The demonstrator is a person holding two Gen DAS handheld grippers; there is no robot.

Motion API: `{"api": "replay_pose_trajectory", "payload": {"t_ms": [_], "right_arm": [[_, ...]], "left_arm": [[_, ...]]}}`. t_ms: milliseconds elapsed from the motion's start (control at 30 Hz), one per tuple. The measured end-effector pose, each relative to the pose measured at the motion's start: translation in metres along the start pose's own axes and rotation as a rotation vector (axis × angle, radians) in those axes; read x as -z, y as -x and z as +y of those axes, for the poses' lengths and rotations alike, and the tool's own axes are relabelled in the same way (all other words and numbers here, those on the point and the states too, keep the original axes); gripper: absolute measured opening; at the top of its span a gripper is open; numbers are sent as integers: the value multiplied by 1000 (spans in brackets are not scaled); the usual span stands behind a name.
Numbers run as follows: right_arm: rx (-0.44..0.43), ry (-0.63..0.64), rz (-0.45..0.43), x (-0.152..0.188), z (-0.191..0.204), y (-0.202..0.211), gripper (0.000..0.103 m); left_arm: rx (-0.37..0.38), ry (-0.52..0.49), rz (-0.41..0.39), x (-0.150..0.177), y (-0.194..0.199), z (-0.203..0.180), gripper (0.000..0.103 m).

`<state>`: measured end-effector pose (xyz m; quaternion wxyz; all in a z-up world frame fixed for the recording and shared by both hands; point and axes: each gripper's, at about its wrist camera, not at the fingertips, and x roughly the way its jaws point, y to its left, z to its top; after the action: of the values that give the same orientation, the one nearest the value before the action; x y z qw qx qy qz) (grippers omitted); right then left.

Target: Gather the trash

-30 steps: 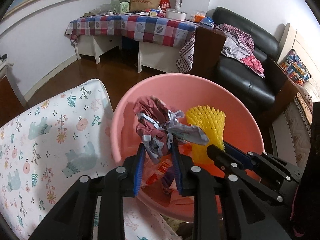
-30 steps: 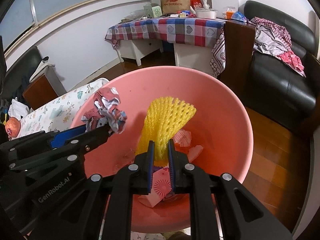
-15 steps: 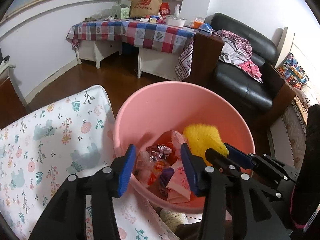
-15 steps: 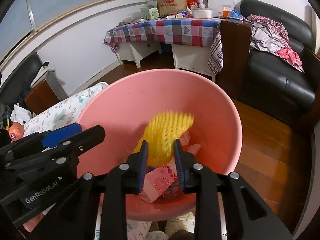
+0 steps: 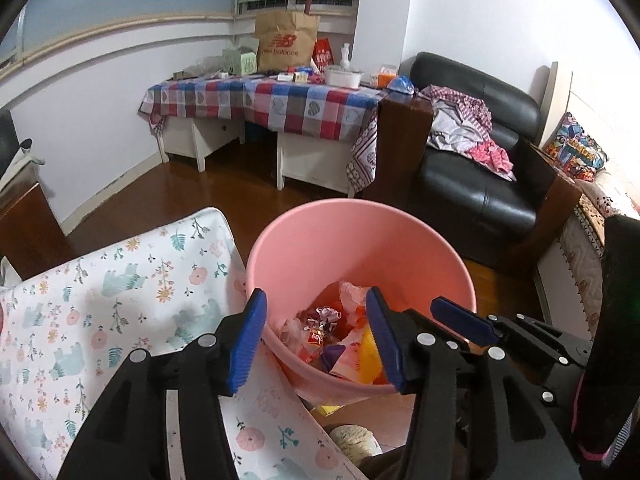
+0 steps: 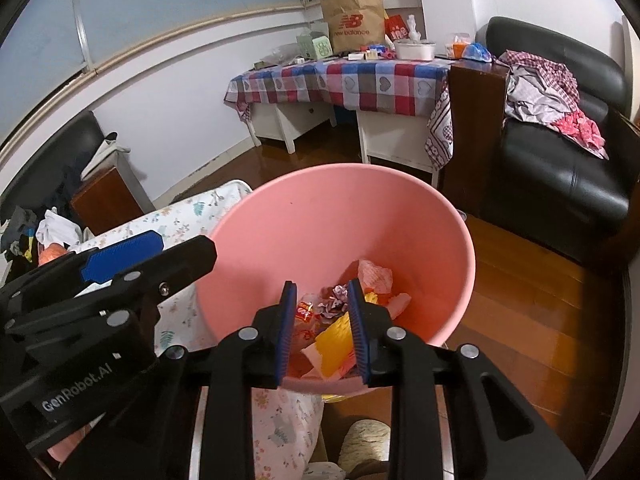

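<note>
Wrapper point(image 5: 326, 316) and yellow net point(image 6: 336, 330) now dropped in pink bin point(image 5: 400, 240).

checkered tablecloth point(image 5: 276, 100) over white table along far wall; brown paper bag point(image 5: 286, 42) standing on it, white bowl point(image 5: 343, 76) beside. black leather sofa point(image 5: 480, 168) right, crumpled clothes point(image 5: 464, 124) on seat. floral sheet point(image 5: 100, 300) lower left. wooden floor point(image 6: 520, 300).

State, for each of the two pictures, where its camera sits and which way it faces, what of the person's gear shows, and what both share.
Left wrist: on the left gripper, looking down over opening, empty jaws into the pink bin; the right gripper shows alongside.
Right wrist: on the right gripper, facing the same bin; the left gripper shows alongside.
Shared: bin, checked tablecloth, black sofa.
</note>
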<state>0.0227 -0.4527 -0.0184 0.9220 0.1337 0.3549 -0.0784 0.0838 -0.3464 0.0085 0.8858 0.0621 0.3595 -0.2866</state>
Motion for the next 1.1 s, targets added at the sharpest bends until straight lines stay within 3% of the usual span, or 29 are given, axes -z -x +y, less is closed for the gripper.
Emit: {"api": "replay_pose_trajectory", "payload": {"t_ms": [200,333,667,1100], "right_arm": [[-21,-2,-32,6,7,21,27],[-36,3,-64,12,15,36,44],[-53,46,-90,36,38,64,44],[-65,58,-105,57,55,85,44]], "left_arm": [[-19,-14,-44,7,28,-2,52],[-39,-19,-77,12,49,-1,52],[-64,37,-95,37,91,10,52],[-67,33,-110,67,126,7,52]]}}
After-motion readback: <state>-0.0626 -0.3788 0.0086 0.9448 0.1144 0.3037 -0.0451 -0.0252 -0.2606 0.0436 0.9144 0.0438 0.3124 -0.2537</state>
